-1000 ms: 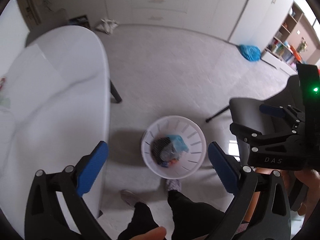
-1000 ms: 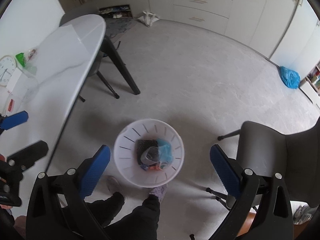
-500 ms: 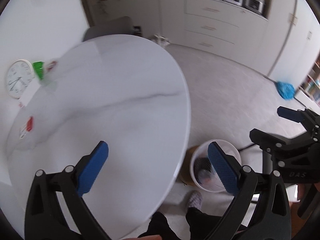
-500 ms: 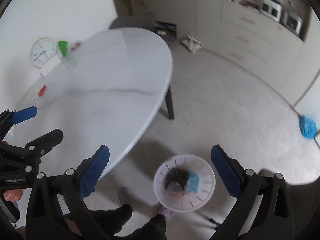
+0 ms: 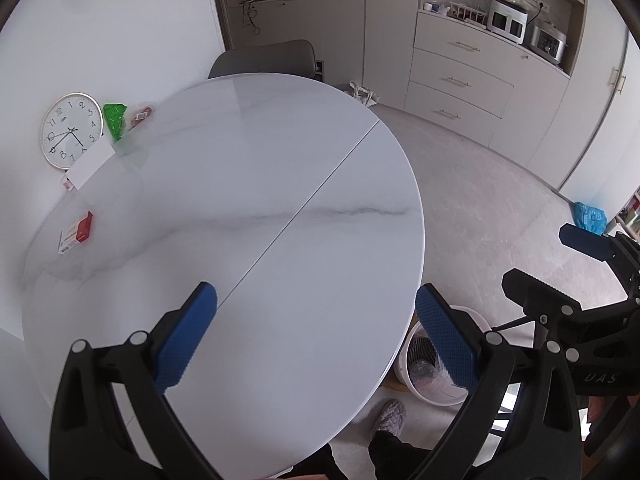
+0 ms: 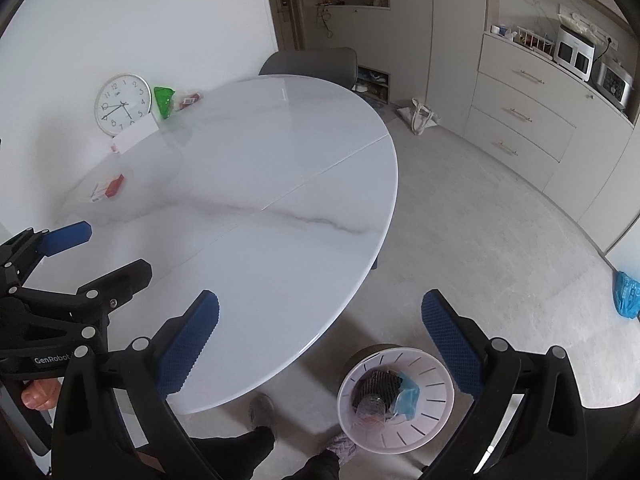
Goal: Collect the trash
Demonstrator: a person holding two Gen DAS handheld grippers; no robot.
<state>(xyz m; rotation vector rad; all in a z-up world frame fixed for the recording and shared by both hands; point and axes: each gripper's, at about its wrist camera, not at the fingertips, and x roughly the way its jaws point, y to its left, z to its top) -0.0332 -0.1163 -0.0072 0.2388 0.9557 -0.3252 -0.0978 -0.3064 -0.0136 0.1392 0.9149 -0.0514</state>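
Observation:
A white slotted bin stands on the floor by the table's near edge, holding a dark mesh piece, a clear bottle and a blue wrapper; the left wrist view shows part of the bin under the table rim. My left gripper hovers open and empty over the white marble table. My right gripper is open and empty above the table edge and the bin. A red-and-white box lies at the table's far left, and a green wrapper by a clock.
A wall clock leans against the wall with a white card beside it. A grey chair stands behind the table. A blue bag lies on the floor at right. The person's feet stand near the bin.
Both grippers have lifted and tilted up from looking down into the bin to facing across the table. The bin has dropped to the lower edge of both views. Jaws stayed open.

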